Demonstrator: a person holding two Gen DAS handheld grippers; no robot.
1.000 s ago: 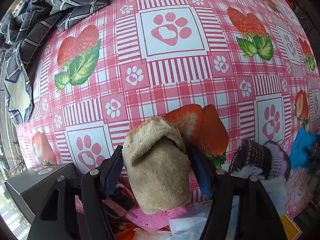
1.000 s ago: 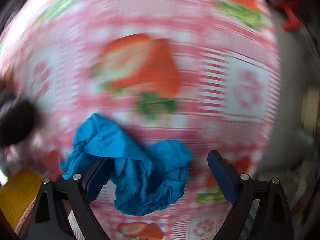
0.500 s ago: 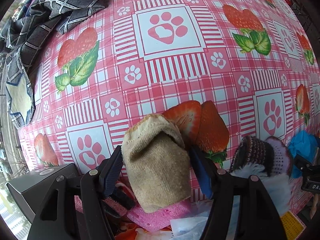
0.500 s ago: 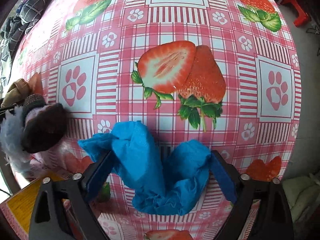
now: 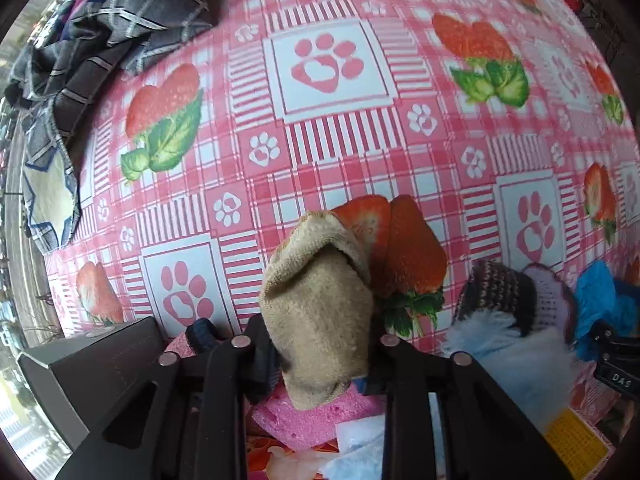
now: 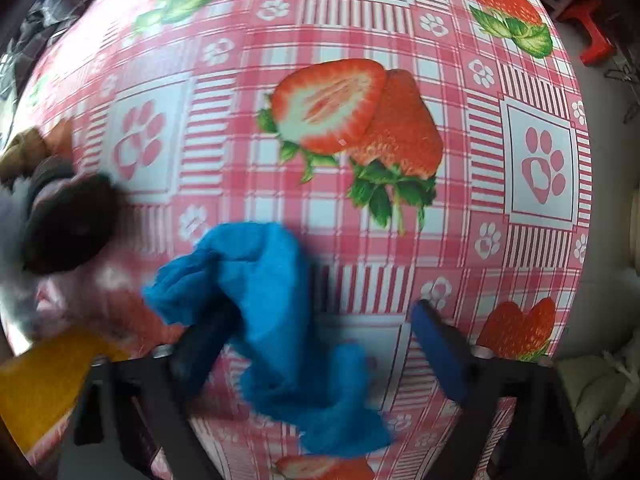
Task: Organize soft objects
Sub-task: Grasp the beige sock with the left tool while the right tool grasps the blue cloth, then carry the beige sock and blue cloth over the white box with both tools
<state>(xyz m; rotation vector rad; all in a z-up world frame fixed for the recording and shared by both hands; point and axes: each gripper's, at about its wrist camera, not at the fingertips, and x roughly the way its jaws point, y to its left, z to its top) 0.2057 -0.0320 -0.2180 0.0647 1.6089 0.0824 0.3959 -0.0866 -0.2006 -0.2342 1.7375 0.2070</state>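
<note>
The left gripper [image 5: 316, 344] has just clamped on the beige sock [image 5: 318, 300], which a moment ago sat loose between wider jaws, so one soft item looks ready to move. At the right gripper [image 6: 320, 340], the jaws are closing around the blue cloth [image 6: 276, 304], without pressing it yet. Only the left view shows the pink sponge [image 5: 316, 416] at 6 o'clock and the plaid fabric [image 5: 116, 36] at 10 o'clock on the strawberry tablecloth [image 5: 328, 132].

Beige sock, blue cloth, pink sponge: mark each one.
beige sock [image 5: 320, 312]: left wrist view, middle of its body.
blue cloth [image 6: 272, 300]: right wrist view, central fold.
pink sponge [image 5: 316, 420]: left wrist view, top face.
</note>
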